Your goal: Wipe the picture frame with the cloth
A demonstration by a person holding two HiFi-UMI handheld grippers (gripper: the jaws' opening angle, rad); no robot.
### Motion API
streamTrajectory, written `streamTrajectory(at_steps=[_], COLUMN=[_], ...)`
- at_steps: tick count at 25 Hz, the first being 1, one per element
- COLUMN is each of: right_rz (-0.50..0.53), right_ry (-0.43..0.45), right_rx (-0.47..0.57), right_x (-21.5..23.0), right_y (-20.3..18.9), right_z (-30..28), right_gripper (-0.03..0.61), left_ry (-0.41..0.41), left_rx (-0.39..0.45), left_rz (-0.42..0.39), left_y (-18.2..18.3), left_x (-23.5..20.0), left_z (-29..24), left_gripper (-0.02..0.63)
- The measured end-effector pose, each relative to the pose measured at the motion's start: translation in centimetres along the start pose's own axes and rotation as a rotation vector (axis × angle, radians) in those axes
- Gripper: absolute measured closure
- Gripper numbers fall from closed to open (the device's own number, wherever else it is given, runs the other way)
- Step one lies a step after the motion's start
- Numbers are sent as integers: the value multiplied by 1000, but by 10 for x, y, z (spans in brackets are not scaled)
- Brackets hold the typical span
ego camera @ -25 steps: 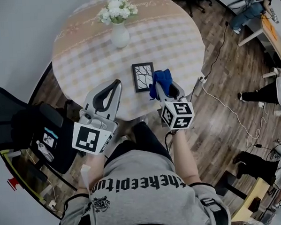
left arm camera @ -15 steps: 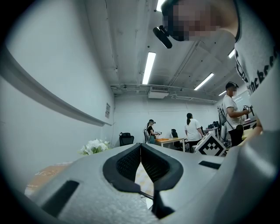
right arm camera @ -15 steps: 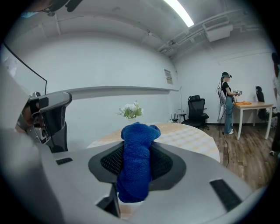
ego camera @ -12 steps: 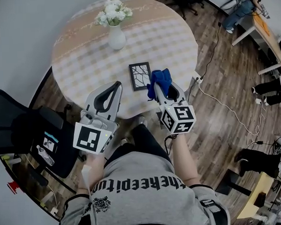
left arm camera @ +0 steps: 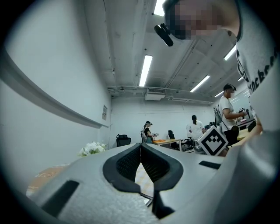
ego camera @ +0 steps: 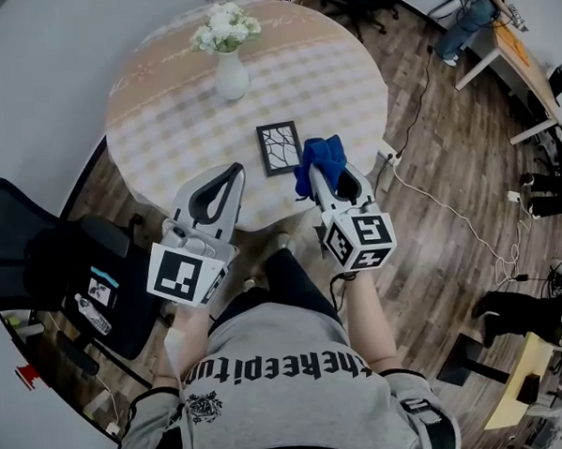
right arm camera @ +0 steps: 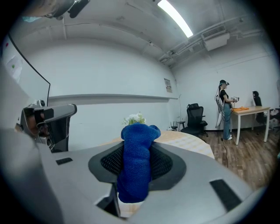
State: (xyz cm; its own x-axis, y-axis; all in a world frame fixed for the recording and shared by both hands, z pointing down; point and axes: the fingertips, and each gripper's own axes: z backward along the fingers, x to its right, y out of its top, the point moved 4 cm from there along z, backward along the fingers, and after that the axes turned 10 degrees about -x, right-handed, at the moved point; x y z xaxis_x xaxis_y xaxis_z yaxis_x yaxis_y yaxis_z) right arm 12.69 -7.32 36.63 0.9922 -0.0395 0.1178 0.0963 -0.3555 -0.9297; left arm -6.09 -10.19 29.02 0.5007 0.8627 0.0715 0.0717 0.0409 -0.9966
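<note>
A small black picture frame [ego camera: 279, 147] with a white branching pattern lies flat on the round table [ego camera: 162, 103], near its front edge. My right gripper [ego camera: 322, 170] is shut on a blue cloth [ego camera: 321, 158], which bulges out past the jaw tips, just right of the frame and above the table's rim. In the right gripper view the blue cloth [right arm camera: 136, 162] fills the gap between the jaws. My left gripper [ego camera: 229, 173] hovers over the table's front edge, left of the frame, with its jaws closed tip to tip and nothing between them [left arm camera: 141, 146].
A white vase of white flowers [ego camera: 226, 45] stands at the back of the checked tablecloth. A black office chair [ego camera: 48, 254] sits to my left. Cables [ego camera: 439, 196] trail over the wooden floor on the right, where people stand by desks [ego camera: 526, 56].
The view has shifted slightly; both grippers stay in nearly the same place by the frame, and the right one still holds the cloth.
</note>
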Motion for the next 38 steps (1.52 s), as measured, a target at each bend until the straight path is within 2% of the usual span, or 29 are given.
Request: streamTrajectory(at_steps=[12, 25, 38], right_rz=[14, 20, 40], right_ry=[-18, -17, 33], right_rx=[88, 143, 165], right_x=[-24, -38, -33], right_y=[7, 14, 22], right_z=[43, 60, 66], right_gripper=[434, 433, 433], left_ry=[-24, -40, 7], left_rx=[31, 36, 46], left_rz=[-2, -4, -7], left_y=[3, 4, 7], left_x=[13, 17, 27], left_z=[32, 42, 41], left_gripper=[597, 598, 597])
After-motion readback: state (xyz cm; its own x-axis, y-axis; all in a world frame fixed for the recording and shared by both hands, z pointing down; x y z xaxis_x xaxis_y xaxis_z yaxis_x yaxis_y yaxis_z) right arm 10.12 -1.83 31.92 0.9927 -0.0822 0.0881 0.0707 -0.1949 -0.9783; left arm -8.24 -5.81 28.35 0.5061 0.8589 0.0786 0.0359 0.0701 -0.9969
